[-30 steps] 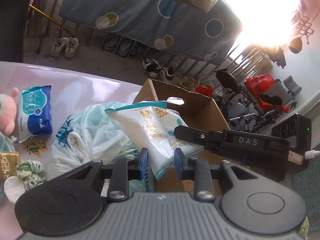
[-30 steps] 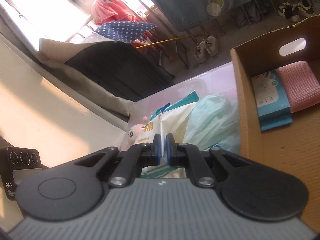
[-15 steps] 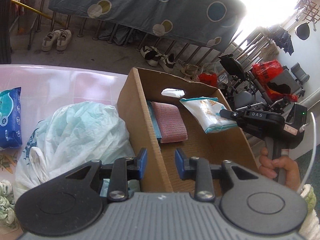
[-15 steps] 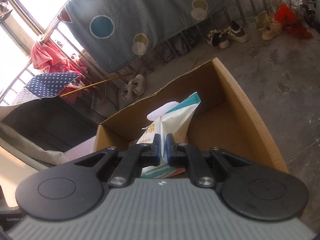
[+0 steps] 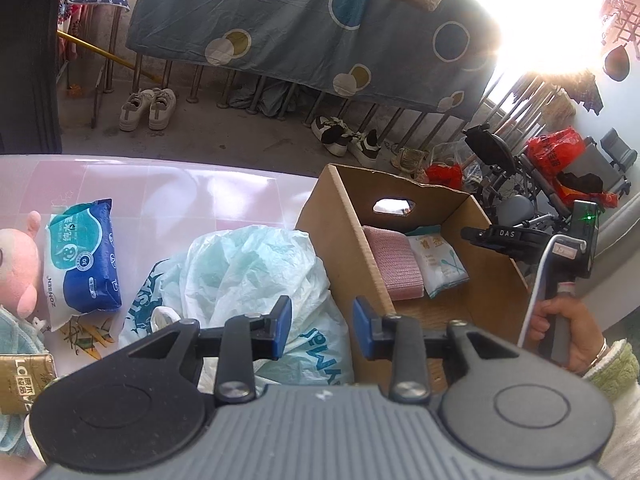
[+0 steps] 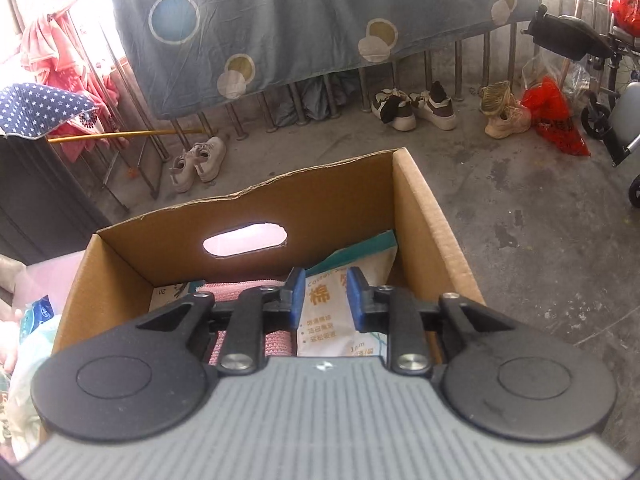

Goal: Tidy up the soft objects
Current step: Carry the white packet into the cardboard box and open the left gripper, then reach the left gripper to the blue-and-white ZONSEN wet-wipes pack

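Observation:
A cardboard box (image 5: 344,216) stands at the right end of the pink table (image 5: 160,188). Inside lie a pink cloth (image 5: 394,264) and a white cotton-pad packet (image 5: 438,260). My right gripper (image 6: 322,298) is open above the box (image 6: 428,208), over the white packet (image 6: 340,316) and beside the pink cloth (image 6: 276,342). My left gripper (image 5: 322,326) is open and empty over a crumpled pale plastic bag (image 5: 248,268) beside the box. A blue tissue pack (image 5: 82,258) and a pink plush toy (image 5: 18,268) lie at the left.
A gold carton (image 5: 24,376) and a light blue cloth (image 5: 16,328) sit at the table's near left. Shoes (image 5: 148,108), a blue spotted sheet on a rail (image 5: 320,20) and a wheelchair (image 5: 540,184) stand on the floor beyond.
My right gripper carried the white packet from the table over into the box, opened, and let it drop beside the pink cloth. My left gripper stayed open near the plastic bag.

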`<action>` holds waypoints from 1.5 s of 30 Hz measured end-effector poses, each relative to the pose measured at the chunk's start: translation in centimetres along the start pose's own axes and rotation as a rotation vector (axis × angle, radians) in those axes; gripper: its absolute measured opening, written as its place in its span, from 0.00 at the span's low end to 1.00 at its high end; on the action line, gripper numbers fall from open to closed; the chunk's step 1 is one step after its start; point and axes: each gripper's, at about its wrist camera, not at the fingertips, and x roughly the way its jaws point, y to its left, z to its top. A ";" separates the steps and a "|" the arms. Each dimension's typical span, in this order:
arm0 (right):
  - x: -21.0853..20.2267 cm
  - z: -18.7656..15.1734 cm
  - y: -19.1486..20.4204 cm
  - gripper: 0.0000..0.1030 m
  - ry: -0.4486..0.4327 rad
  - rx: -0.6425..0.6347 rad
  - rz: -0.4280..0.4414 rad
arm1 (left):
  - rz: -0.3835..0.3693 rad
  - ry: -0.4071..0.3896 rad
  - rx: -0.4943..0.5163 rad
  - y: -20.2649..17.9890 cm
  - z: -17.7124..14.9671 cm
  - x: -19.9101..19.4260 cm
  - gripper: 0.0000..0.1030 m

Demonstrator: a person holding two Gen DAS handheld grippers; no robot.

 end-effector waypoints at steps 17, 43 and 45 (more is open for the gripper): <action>-13.2 -4.4 10.1 0.44 0.055 0.074 0.352 | 0.268 -0.188 0.001 7.4 -3.3 -13.7 0.72; 3.5 -5.5 38.2 0.48 0.454 -0.059 0.589 | 0.314 -0.044 -0.044 14.8 -0.5 -1.5 0.43; 5.9 -5.6 38.6 0.48 0.481 -0.040 0.572 | 0.310 -0.004 -0.073 15.5 -0.1 0.3 0.39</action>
